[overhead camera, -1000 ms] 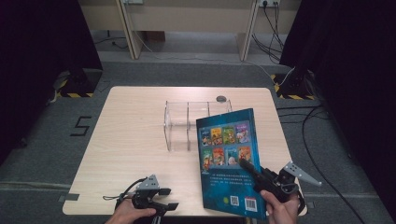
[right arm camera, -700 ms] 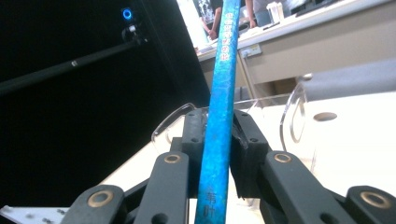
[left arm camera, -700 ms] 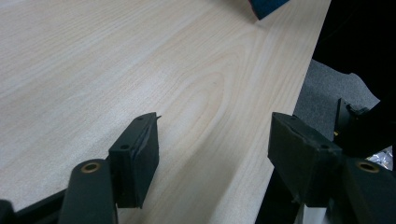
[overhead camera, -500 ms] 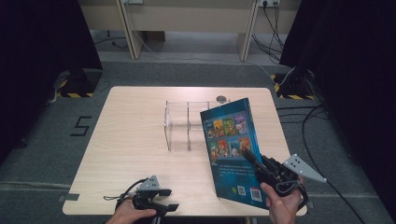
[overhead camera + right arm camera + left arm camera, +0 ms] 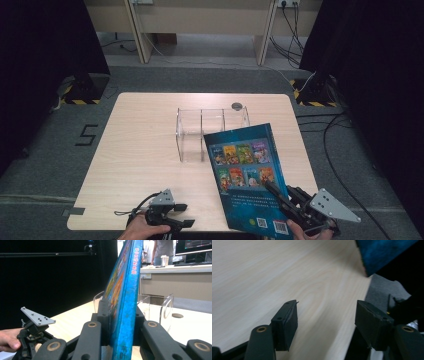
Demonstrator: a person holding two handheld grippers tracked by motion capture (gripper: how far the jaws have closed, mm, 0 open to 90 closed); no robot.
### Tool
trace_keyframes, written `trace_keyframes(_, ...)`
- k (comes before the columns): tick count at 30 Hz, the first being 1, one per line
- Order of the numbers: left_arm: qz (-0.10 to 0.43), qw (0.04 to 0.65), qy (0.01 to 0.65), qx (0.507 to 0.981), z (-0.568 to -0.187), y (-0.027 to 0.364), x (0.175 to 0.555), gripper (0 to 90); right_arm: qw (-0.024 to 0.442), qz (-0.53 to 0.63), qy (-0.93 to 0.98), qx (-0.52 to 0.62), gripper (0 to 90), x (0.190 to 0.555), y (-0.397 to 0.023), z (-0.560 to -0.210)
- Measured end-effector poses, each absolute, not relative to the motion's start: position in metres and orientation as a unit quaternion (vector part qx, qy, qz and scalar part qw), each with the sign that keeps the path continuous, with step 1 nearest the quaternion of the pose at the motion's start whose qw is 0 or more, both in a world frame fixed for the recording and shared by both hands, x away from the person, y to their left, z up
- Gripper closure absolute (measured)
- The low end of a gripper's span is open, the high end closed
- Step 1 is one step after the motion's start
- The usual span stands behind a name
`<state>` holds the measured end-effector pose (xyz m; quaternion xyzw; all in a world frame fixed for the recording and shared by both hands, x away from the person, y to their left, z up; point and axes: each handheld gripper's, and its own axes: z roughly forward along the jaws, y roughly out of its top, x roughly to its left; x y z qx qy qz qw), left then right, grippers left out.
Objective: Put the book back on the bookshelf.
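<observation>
Right claw (image 5: 117, 322) clamps blue book (image 5: 125, 290) spine, book upright between pads.

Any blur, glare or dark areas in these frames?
High view: sharp, evenly lit, black curtains at both sides. Left gripper view: table and book corner soft, out of focus. Right gripper view: book spine sharp, left background black, clear rack glints.

High view: even overhead light on worktop (image 5: 140, 150), bright and soft, hardly any shadows; surroundings drop to near black at both sides. Pic slightly soft, low res. Left gripper view: dim, worktop grain blurred, book (image 5: 384, 252) corner out of focus, dark at right. Right gripper view: book spine sharp w/ slight sheen, left half black, bright bg.
</observation>
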<state>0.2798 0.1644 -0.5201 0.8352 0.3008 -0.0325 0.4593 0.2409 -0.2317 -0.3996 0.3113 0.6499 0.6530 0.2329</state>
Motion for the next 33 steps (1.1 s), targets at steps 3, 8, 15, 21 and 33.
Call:
trace_keyframes(3, -0.032, 0.461, 0.291, 0.838, -0.521, 0.156, 0.279, 34.5, 0.238, 0.648, 0.653, 0.312, 76.7, 0.242, -0.23, -0.398)
trace_keyframes(8, -0.035, 0.465, 0.293, 0.835, -0.521, 0.154, 0.28, 34.4, 0.272, 0.637, 0.655, 0.3, 76.9, 0.243, -0.22, -0.393)
trace_keyframes(15, -0.033, 0.463, 0.292, 0.836, -0.521, 0.156, 0.279, 34.4, 0.358, 0.606, 0.661, 0.262, 78.2, 0.253, -0.197, -0.383)
trace_keyframes(21, -0.027, 0.463, 0.297, 0.835, -0.521, 0.16, 0.28, 34.6, 0.353, 0.611, 0.663, 0.25, 78.9, 0.237, -0.206, -0.391)
trace_keyframes(33, -0.022, 0.46, 0.296, 0.837, -0.521, 0.161, 0.281, 34.6, 0.293, 0.616, 0.664, 0.306, 81.4, 0.216, -0.237, -0.417)
